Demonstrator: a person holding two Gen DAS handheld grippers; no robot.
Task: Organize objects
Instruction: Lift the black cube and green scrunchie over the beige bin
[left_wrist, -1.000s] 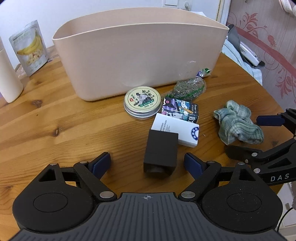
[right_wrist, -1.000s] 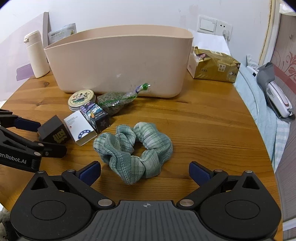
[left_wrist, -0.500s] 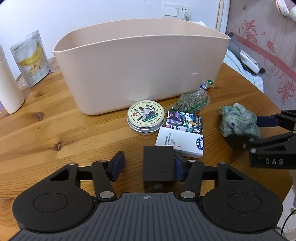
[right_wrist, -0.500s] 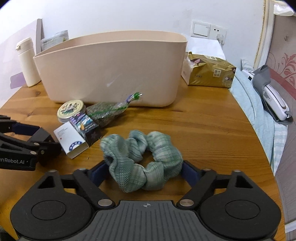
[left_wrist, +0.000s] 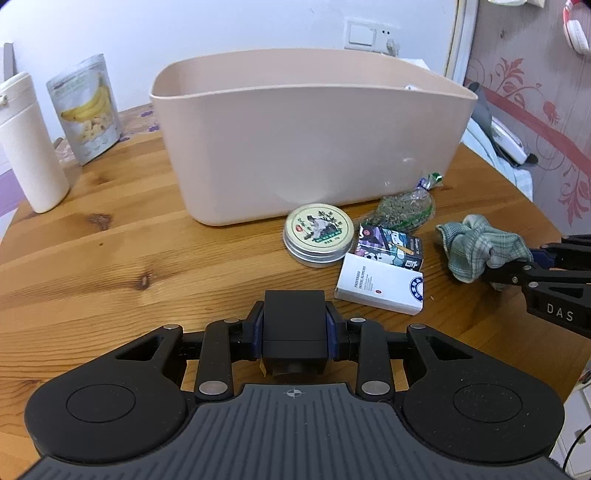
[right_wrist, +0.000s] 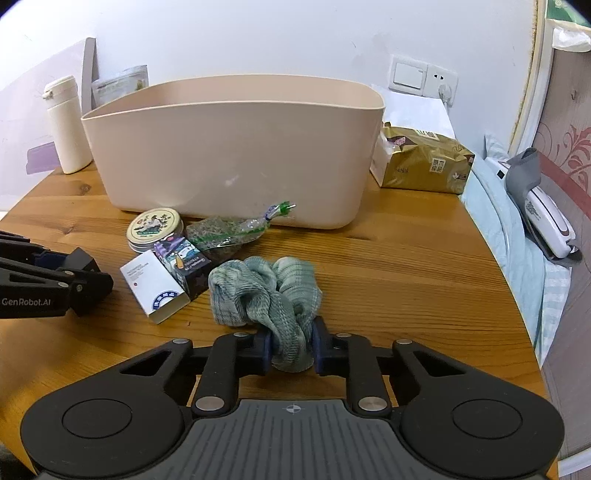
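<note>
On the near table: I see both claws just closing.
Left gripper (left_wrist: 294, 334): I clamp the black box (left_wrist: 294, 325).
Right gripper (right_wrist: 291, 347): I pinch the green scrunchie (right_wrist: 264, 295).
Beige bin (right_wrist: 236, 162): far.

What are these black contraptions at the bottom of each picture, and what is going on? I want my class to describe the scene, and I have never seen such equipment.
They are two hand-held grippers with jaws; a person carries one in each hand. Each picture comes from a camera on one gripper, looking forward along its fingers.

In the left view, the left gripper has just closed its jaws on a small black box. In the right view, the right gripper has just closed on a green scrunchie.

On the round wooden table stand a large beige tub, a round tin, a white carton, a small illustrated box and a clear bag of dried herbs. They are probably headed for the tub.
</note>
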